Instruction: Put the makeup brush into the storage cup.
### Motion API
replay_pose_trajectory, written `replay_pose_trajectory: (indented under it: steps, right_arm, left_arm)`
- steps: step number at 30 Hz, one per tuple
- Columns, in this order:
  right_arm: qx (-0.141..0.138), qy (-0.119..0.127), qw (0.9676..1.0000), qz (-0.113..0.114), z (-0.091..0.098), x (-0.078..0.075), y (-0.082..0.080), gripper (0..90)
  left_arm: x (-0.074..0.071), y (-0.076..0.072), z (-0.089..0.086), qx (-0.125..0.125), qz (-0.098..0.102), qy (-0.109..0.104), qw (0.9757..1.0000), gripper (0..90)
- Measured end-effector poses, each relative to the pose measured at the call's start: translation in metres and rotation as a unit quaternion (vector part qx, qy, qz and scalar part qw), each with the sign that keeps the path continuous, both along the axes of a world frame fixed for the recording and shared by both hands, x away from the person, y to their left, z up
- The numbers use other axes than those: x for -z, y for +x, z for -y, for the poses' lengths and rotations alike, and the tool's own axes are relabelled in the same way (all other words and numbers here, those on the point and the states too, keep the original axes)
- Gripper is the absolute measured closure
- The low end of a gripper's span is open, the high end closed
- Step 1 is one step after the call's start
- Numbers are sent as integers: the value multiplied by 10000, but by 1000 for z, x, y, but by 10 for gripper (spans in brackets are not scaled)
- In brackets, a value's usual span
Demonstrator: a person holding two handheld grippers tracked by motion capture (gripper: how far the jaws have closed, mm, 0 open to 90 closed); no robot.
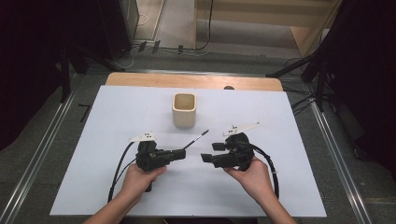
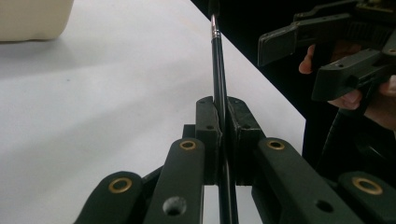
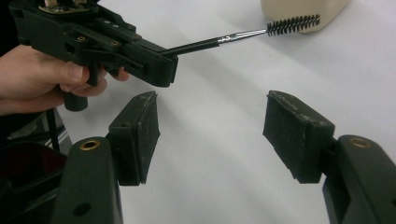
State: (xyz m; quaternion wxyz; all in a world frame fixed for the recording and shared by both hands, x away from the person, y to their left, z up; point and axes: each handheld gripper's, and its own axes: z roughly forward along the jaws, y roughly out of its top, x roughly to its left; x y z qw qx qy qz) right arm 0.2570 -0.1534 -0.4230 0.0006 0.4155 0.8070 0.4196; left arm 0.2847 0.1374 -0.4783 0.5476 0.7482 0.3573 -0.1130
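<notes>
**Mascara-style brush clamped in one tool, the other tool agape**

Lettering or brand marks cannot be read on anything here. The left tool (image 1: 180,154) is clamped tight on a thin brush (image 3: 243,35), its matt black plastic jaws pinching the glossy black handle. A short silvery metal collar joins that handle to a spiral of stiff black bristles, seen in the right gripper view against the foot of the cup (image 1: 184,110). The brush is held off the tabletop (image 1: 285,154), slanting away from the left tool toward the cup and ending near its base.

The right tool (image 1: 211,152) stands open with nothing between its jaws; their blocky, rectangular pads look rough and worn along the edges. It points toward the left tool, near it but apart.

The cup is cream-coloured, smooth and matt, squarish with rounded corners, upright with its mouth open. The tabletop is covered by a plain white sheet, with a strip of pale wood showing at the far edge.
</notes>
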Motion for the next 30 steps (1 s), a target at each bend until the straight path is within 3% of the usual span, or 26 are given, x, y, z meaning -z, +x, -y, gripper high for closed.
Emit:
replay_pose_trajectory:
  steps: [8,21,30]
  right_arm:
    - [117,236,9996,85,1,9,-6,354]
    - [446,507,9977,90,-2,17,-12,320]
    - [771,800,9937,127,-4,16,-13,310]
  left_arm:
    - [6,-11,1,-221,276,-313,9989,851]
    - [11,-18,7,-292,384,-551,9973,851]
    - [15,-20,10,-462,473,-753,9950,851]
